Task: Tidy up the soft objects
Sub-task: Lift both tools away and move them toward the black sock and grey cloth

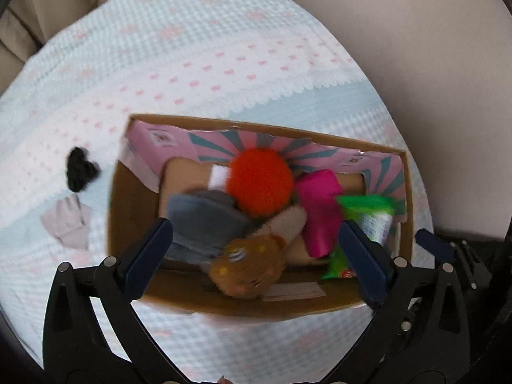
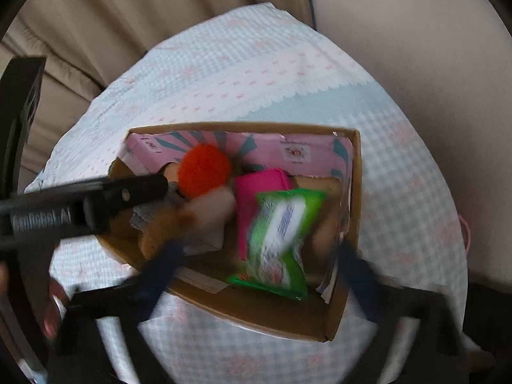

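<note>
A cardboard box [image 1: 224, 305] stands on a round table and holds soft things: an orange pompom [image 1: 259, 180], a grey plush [image 1: 204, 220], a brown plush toy [image 1: 248, 264], a pink roll [image 1: 320, 211] and a green wipes pack [image 1: 368, 220]. My left gripper [image 1: 256, 256] is open and empty above the box's near side. My right gripper [image 2: 259, 275] is open and empty, blurred, over the wipes pack [image 2: 281, 240]. The box [image 2: 265, 315], pompom [image 2: 204, 169] and pink roll [image 2: 259, 182] also show in the right wrist view, where the left gripper's arm crosses from the left.
A black fuzzy item [image 1: 79, 169] and a small grey cloth piece [image 1: 68, 227] lie on the checked tablecloth [image 1: 192, 48] left of the box. Beige curtains [image 2: 128, 16] hang behind the table.
</note>
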`<state>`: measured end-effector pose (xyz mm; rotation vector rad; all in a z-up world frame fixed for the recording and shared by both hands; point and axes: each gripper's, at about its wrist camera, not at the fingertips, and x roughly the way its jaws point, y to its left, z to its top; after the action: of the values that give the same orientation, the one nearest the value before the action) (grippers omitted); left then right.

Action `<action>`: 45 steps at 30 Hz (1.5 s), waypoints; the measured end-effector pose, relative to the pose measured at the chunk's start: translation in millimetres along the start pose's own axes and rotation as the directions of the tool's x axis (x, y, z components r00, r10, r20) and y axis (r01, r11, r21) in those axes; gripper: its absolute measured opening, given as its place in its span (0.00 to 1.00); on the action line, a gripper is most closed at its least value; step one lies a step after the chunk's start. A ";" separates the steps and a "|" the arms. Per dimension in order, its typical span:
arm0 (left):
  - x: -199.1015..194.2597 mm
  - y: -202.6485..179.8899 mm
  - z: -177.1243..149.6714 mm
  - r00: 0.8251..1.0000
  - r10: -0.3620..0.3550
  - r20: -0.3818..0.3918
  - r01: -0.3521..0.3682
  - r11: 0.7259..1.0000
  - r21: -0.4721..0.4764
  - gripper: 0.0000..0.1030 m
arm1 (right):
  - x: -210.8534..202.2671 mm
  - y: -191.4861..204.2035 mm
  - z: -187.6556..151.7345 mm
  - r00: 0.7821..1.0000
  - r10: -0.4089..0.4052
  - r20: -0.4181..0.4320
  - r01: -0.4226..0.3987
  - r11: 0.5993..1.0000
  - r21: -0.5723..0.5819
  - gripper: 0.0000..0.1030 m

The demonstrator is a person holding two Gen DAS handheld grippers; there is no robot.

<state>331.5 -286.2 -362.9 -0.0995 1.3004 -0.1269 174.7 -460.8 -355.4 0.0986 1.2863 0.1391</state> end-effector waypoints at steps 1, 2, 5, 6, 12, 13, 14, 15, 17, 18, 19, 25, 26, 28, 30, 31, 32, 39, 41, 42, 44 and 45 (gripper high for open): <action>-2.6 2.0 -0.2 1.000 0.007 -0.003 -0.007 1.000 0.003 1.00 | -1.8 1.0 -1.3 1.000 0.002 0.004 -0.002 1.000 -0.007 1.00; -5.6 4.9 -0.5 1.000 0.009 -0.006 -0.009 1.000 0.001 1.00 | -2.6 1.6 -2.1 1.000 -0.001 0.001 0.001 1.000 -0.009 1.00; -13.1 10.7 -3.0 1.000 0.002 -0.001 -0.002 1.000 -0.018 1.00 | -3.8 1.2 -4.4 1.000 0.001 -0.003 -0.001 1.000 0.001 1.00; -15.4 12.0 -3.4 1.000 0.001 -0.001 -0.001 1.000 -0.022 1.00 | -4.3 1.3 -4.0 1.000 0.002 -0.002 -0.002 1.000 0.005 1.00; -28.8 13.7 -7.4 1.000 -0.002 0.017 0.003 1.000 -0.020 1.00 | -21.3 1.0 -5.1 0.999 0.037 0.011 -0.038 0.997 0.073 1.00; -33.8 14.5 -8.7 1.000 -0.004 0.022 0.005 1.000 -0.020 1.00 | -25.5 1.8 -5.3 0.999 0.032 0.014 -0.033 0.997 0.074 1.00; -37.7 15.3 -9.6 1.000 -0.004 0.024 0.005 1.000 -0.023 1.00 | -29.8 4.5 -5.4 1.000 0.019 0.018 -0.020 0.997 0.070 1.00; -42.5 16.3 -11.1 1.000 -0.008 0.028 0.009 1.000 -0.027 1.00 | -33.7 6.7 -5.6 1.000 0.004 0.022 -0.005 0.998 0.065 1.00; -53.7 19.0 -14.4 0.999 -0.020 0.039 0.021 0.999 -0.033 1.00 | -42.0 11.7 -5.7 0.999 -0.024 0.031 0.023 0.998 0.054 1.00; -59.5 20.5 -16.4 0.999 -0.022 0.046 0.024 0.999 -0.034 1.00 | -47.1 14.8 -5.7 0.999 -0.037 0.035 0.035 0.998 0.048 1.00; -64.5 21.7 -18.1 0.998 -0.024 0.052 0.026 0.999 -0.034 1.00 | -51.8 16.5 -5.7 0.998 -0.045 0.039 0.043 0.998 0.044 1.00; -111.6 36.3 -35.7 0.991 -0.061 0.123 0.064 0.998 -0.026 1.00 | -93.6 42.0 -5.7 0.992 -0.088 0.086 0.086 0.996 0.029 1.00; -123.9 40.6 -40.6 0.988 -0.070 0.139 0.074 0.997 -0.022 1.00 | -101.8 47.7 -6.6 0.991 -0.094 0.098 0.091 0.995 0.030 1.00; -141.5 47.4 -47.6 0.983 -0.079 0.165 0.082 0.997 -0.012 1.00 | -122.0 61.3 -9.3 0.985 -0.111 0.134 0.107 0.994 0.037 1.00; -165.6 56.9 -57.6 0.978 -0.079 0.196 0.079 0.997 0.004 1.00 | -142.0 77.3 -12.8 0.976 -0.134 0.171 0.128 0.991 0.045 1.00; -176.2 61.9 -62.3 0.974 -0.080 0.211 0.080 0.997 0.007 1.00 | -151.4 85.1 -14.3 0.971 -0.149 0.186 0.142 0.989 0.053 1.00; -184.7 67.0 -66.3 0.970 -0.084 0.226 0.084 0.996 0.009 1.00 | -161.0 93.6 -17.0 0.965 -0.169 0.199 0.158 0.985 0.067 1.00; -249.3 121.3 -106.3 0.937 -0.068 0.341 0.054 0.997 0.049 1.00 | -201.2 153.6 -39.4 0.938 -0.207 0.279 0.187 0.978 0.095 1.00; -263.5 139.4 -117.7 0.925 -0.069 0.373 0.050 0.997 0.059 1.00 | -208.7 170.8 -47.1 0.929 -0.211 0.302 0.190 0.977 0.098 1.00; -269.7 148.1 -123.6 0.920 -0.062 0.387 0.042 0.997 0.059 1.00 | -211.5 180.5 -51.0 0.925 -0.216 0.313 0.195 0.976 0.096 1.00; -282.0 169.9 -138.0 0.909 -0.049 0.414 0.028 0.998 0.055 1.00 | -214.6 201.2 -58.8 0.916 -0.226 0.332 0.208 0.974 0.090 1.00; -285.6 179.4 -143.2 0.906 -0.048 0.421 0.028 0.998 0.054 1.00 | -214.6 209.0 -61.9 0.914 -0.223 0.339 0.205 0.975 0.087 1.00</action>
<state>125.4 -66.4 -154.4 -0.1057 0.8607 -0.1589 46.4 -288.7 -137.5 0.0217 0.9384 -0.0968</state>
